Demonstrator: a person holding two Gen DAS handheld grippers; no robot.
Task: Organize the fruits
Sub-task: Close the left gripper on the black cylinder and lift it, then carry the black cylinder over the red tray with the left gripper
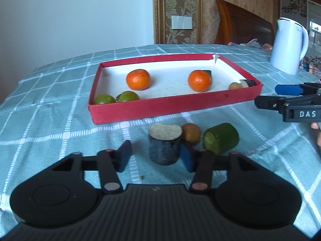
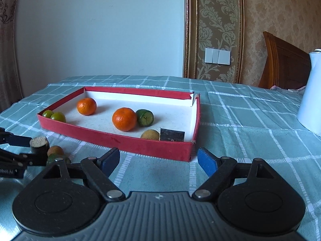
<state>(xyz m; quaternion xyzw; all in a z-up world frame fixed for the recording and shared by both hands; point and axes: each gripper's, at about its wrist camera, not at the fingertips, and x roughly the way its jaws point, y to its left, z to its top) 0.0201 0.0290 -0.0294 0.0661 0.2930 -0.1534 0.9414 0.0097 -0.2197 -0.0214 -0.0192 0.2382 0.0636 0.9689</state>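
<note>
A red tray holds two oranges, two green fruits at its near left, a brown fruit, a dark cut piece and a green cut piece. On the cloth in front stand a dark cylinder with a pale cut top, a brown fruit and a green cut piece. My left gripper is open around the dark cylinder. My right gripper is open and empty before the tray's near right corner.
A white kettle stands at the table's back right. A wooden chair back is behind the table. The teal checked cloth covers the table. My right gripper shows at the right edge of the left wrist view.
</note>
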